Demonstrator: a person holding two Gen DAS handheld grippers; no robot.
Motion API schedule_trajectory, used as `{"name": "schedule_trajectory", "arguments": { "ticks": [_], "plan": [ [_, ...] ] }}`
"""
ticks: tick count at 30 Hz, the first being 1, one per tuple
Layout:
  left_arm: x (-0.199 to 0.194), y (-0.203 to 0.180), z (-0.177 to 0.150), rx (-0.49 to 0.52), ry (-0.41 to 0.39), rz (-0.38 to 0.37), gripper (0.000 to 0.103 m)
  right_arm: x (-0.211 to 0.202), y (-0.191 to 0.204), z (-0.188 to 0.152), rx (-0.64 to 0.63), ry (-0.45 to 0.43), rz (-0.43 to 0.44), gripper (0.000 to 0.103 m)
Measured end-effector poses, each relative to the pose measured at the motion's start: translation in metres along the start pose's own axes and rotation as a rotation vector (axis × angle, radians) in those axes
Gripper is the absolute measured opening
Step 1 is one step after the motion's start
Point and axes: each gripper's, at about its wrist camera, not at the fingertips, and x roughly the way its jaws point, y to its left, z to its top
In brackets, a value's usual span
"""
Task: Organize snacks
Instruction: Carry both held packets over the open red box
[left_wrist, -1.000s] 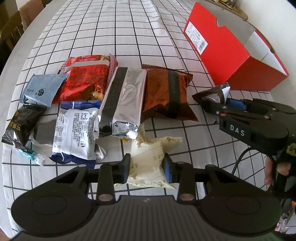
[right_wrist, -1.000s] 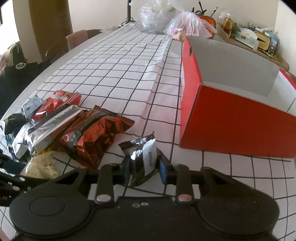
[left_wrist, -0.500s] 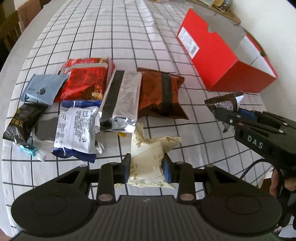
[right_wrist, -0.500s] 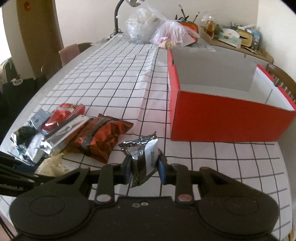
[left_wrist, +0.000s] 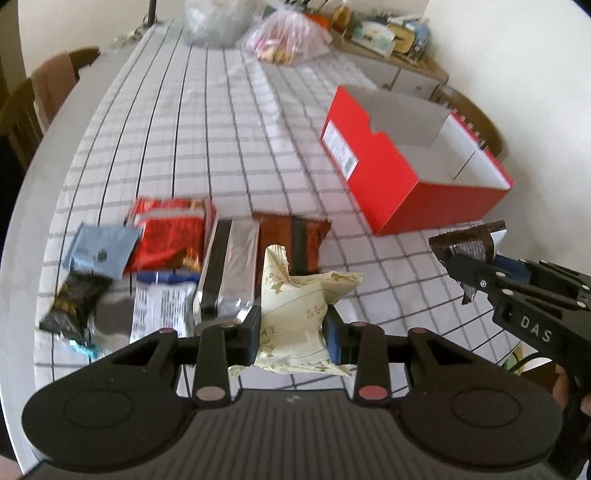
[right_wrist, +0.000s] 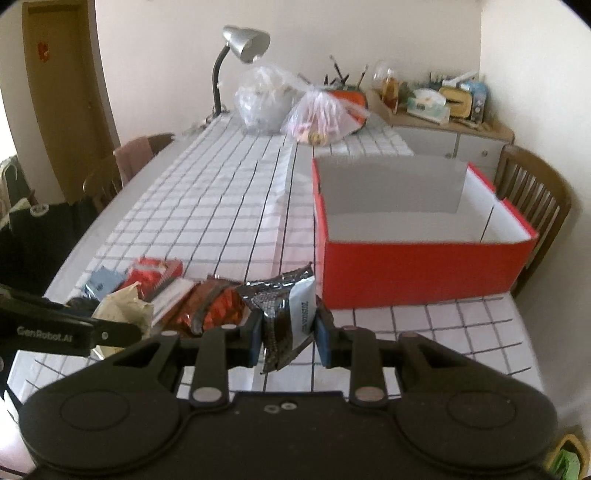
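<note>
The loose snacks lie in a cluster on the left part of the desk (left_wrist: 229, 122): a pale blue packet (left_wrist: 99, 249), a red bag (left_wrist: 171, 232), a silver packet (left_wrist: 229, 266) and a brown-red bag (left_wrist: 295, 240), touching or overlapping one another.

The left tongs (left_wrist: 293, 328) are clenched on a cream packet (left_wrist: 299, 306), held clear of the desk above the near edge of the cluster. The right tongs (right_wrist: 288, 326) are clenched on a dark foil packet (right_wrist: 284, 306), held above the desk just short of the red box (right_wrist: 424, 266). The box stands open on the right part of the desk, and the part of its interior that shows holds nothing.

Recommended procedure for the step in hand, carrying both packets to the box:
1. Keep each grip firm; both packets are soft and grasped across the middle, so they may slip.
2. Clear the near wall of the box before lowering.
3. Release inside the box, one pair of tongs at a time, so the two tools do not collide.

Both tools point forward across the desk, roughly level, the left set lower and behind the right.
</note>
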Motion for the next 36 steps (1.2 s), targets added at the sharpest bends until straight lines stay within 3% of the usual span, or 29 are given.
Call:
{"name": "schedule_trajectory", "arguments": {
  "ticks": [9, 17, 27, 36],
  "plan": [
    [-0.026, -0.030, 0.030, 0.070, -0.092, -0.020, 0.034, -0.026, -0.020, 0.027, 0.021, -0.067, -0.006, 0.028],
    [-0.025, -0.068, 0.059, 0.116, -0.145, -0.027, 0.034, -0.025, -0.060, 0.050, 0.015, -0.098, -0.034, 0.028],
    [0.010, -0.129, 0.106, 0.117, -0.146, -0.002, 0.034, 0.005, -0.135, 0.076, 0.021, -0.075, -0.042, 0.028],
    [0.066, -0.176, 0.144, 0.093, -0.096, 0.046, 0.034, 0.050, -0.191, 0.097, 0.019, -0.013, -0.012, 0.028]
  ]
}}
